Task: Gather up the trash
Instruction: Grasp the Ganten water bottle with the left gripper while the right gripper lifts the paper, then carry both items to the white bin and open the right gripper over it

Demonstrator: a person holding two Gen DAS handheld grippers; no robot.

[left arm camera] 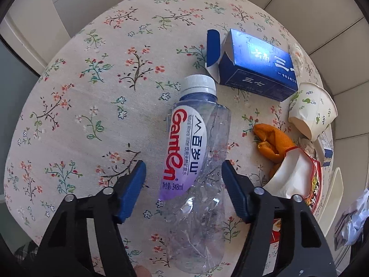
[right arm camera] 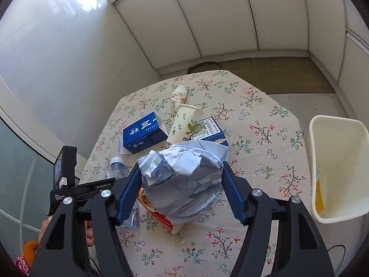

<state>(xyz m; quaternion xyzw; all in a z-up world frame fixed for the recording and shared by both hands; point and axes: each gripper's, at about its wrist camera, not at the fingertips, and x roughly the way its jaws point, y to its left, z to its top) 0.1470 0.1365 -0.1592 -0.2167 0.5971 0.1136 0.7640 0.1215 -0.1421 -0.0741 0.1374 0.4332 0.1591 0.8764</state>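
A crushed clear Ganten water bottle (left arm camera: 196, 161) with a white cap lies on the floral tablecloth (left arm camera: 92, 115). My left gripper (left arm camera: 184, 168) is open, its blue fingers on either side of the bottle, the left finger apart from it. My right gripper (right arm camera: 181, 168) is shut on a crumpled pale blue paper wad (right arm camera: 182, 180), held above the table. A cream trash bin (right arm camera: 339, 168) stands off the table's right edge. The bottle also shows in the right wrist view (right arm camera: 117, 168).
A blue carton (left arm camera: 256, 67), a leaf-print paper cup (left arm camera: 311, 110), orange peel (left arm camera: 274, 143) and a red-and-white noodle cup (left arm camera: 297, 180) lie to the right of the bottle. A used tissue (right arm camera: 178, 95) lies at the table's far side.
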